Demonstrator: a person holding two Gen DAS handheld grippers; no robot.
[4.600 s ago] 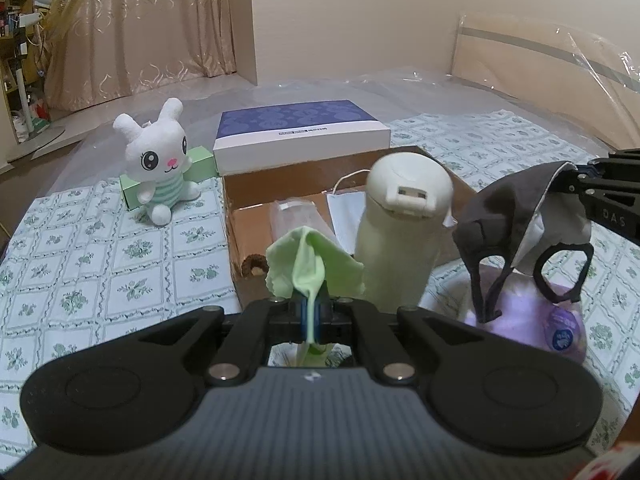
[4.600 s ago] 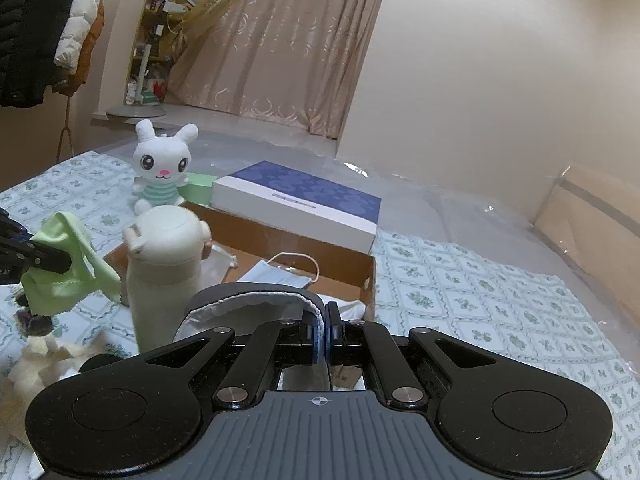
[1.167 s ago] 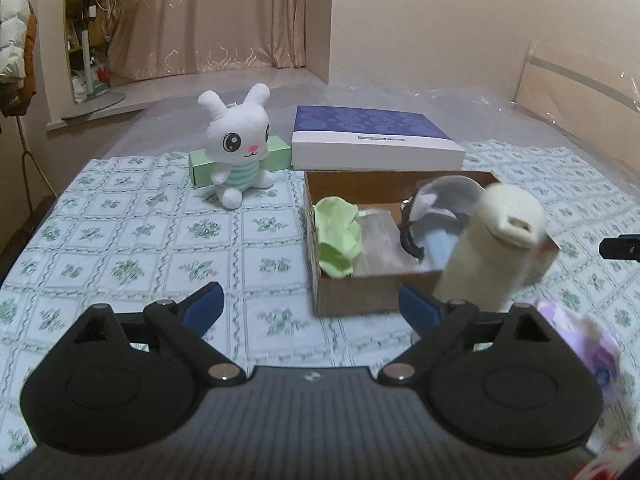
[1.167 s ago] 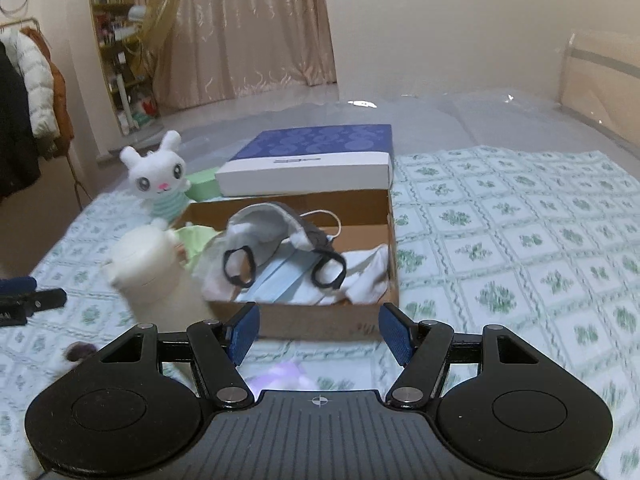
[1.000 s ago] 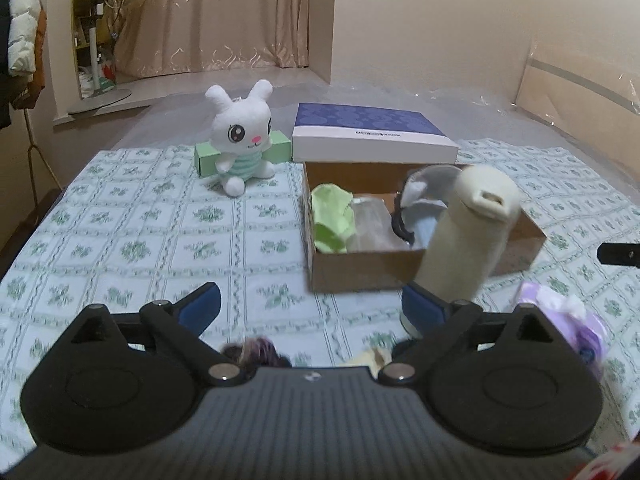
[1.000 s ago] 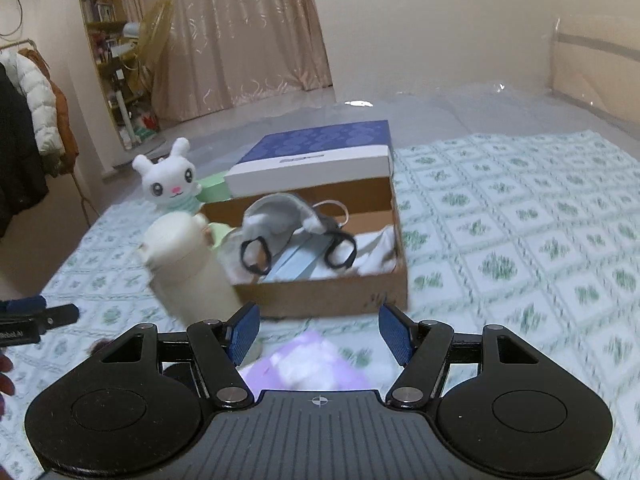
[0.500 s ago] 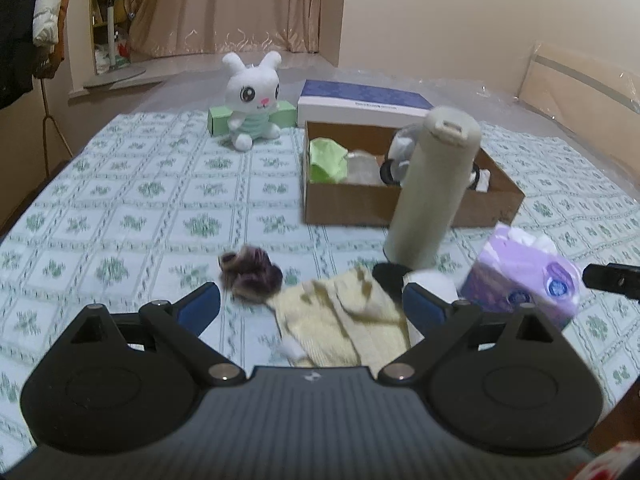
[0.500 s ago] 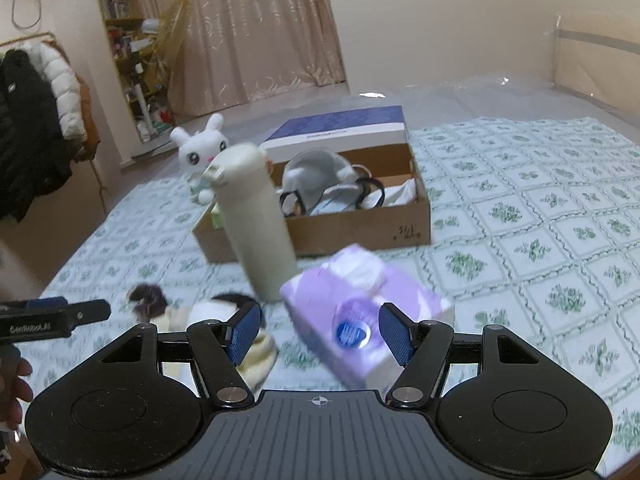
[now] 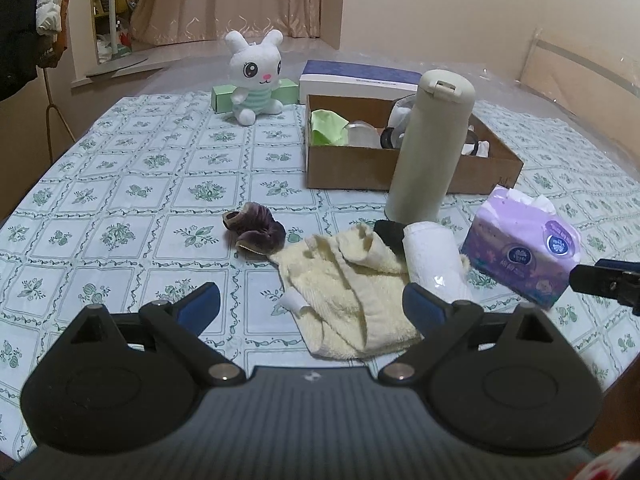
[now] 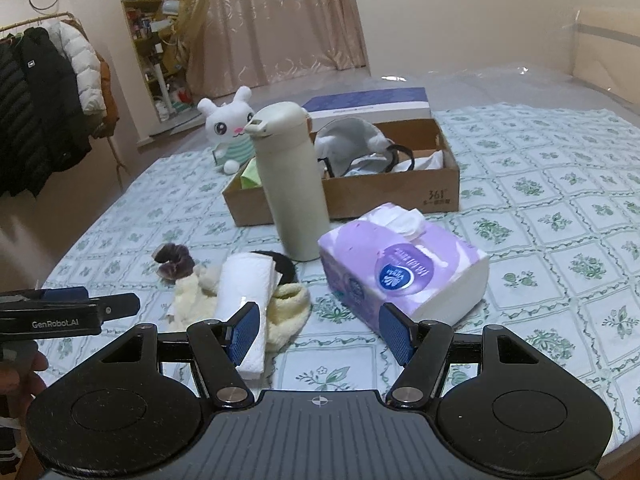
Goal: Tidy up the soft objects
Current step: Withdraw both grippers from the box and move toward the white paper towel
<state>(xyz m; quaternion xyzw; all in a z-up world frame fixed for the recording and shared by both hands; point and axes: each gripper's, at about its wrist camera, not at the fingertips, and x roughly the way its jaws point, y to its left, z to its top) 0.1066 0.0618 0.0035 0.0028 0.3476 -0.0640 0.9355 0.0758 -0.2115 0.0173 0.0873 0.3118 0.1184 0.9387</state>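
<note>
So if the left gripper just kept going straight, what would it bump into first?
Probably the yellow towel: it lies between the open left gripper fingers, nearest ahead. Depth is hard to judge.

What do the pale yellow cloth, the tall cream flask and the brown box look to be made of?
Pale yellow cloth: terry towelling, by its fuzzy nap. Tall cream flask: smooth matte shell, coated metal or plastic, unclear which. Brown box: plain matte cardboard.

Black grippers (image 10: 318,330), blue pads (image 10: 244,332), silver screws, "GenRobot.AI" marking.
</note>
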